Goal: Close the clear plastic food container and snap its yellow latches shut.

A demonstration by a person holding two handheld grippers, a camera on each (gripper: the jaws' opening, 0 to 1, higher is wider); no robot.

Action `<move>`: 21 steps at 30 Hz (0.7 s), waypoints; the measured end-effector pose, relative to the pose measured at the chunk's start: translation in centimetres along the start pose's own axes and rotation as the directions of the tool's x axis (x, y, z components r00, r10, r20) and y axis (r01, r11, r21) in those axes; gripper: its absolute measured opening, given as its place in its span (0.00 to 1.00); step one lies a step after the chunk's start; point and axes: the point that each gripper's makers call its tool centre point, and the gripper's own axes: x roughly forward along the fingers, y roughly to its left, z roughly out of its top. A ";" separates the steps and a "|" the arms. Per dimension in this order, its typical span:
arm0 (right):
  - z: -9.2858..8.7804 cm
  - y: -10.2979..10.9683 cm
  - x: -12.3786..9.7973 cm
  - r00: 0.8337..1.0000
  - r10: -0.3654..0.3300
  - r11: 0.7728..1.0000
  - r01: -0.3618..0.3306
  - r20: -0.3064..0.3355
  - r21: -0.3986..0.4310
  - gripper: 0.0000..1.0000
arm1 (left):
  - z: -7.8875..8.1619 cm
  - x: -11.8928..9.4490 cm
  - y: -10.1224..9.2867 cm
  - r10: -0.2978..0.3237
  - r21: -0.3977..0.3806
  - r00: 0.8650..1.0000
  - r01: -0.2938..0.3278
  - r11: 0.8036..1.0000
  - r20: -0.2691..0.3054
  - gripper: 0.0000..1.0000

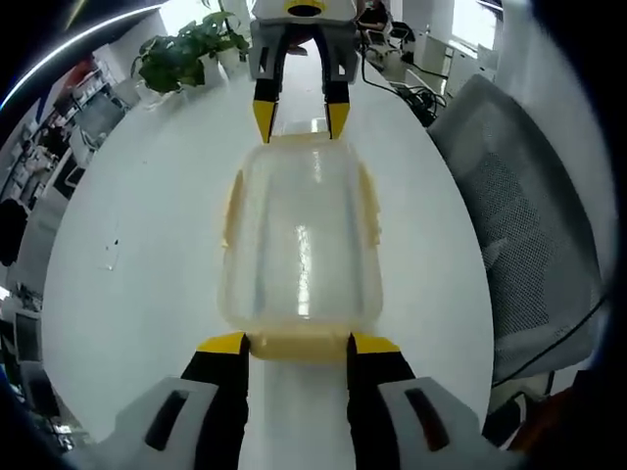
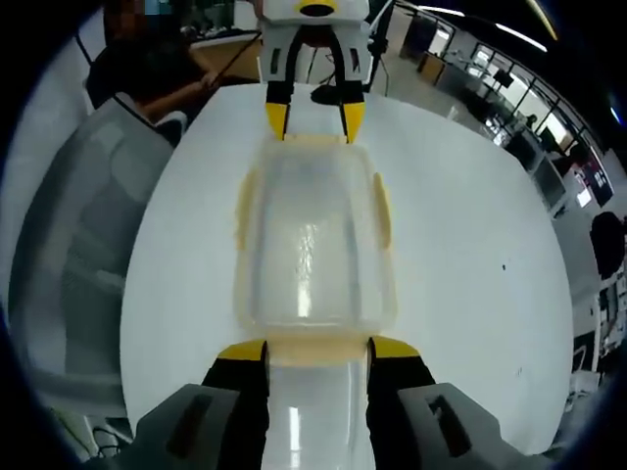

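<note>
Clear plastic food container (image 1: 301, 245) with lid on sits in the middle of a white table (image 1: 147, 264), lengthwise between the two grippers. Yellow latches run along its sides (image 1: 231, 206) and ends; whether they're snapped down is hard to tell. Left gripper (image 1: 291, 345) has jaws spread at the near end latch (image 1: 299, 345), tips right against it. Right gripper (image 2: 316, 350) likewise spread at the opposite end. Grey mesh chair (image 1: 519, 235) beside the table, potted plant (image 1: 191, 44) at the far edge
</note>
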 end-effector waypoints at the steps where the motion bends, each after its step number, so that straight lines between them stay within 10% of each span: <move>1: -0.1 0.0 -0.1 1.000 -0.001 1.000 0.001 0.000 0.000 0.37 | 0.1 0.0 0.0 0.000 0.000 1.000 0.000 1.000 0.001 0.38; 21: -3.3 0.1 -2.1 1.000 -0.007 1.000 0.007 -0.008 0.007 0.37 | 3.9 1.2 0.0 -0.012 0.010 1.000 0.012 1.000 0.015 0.38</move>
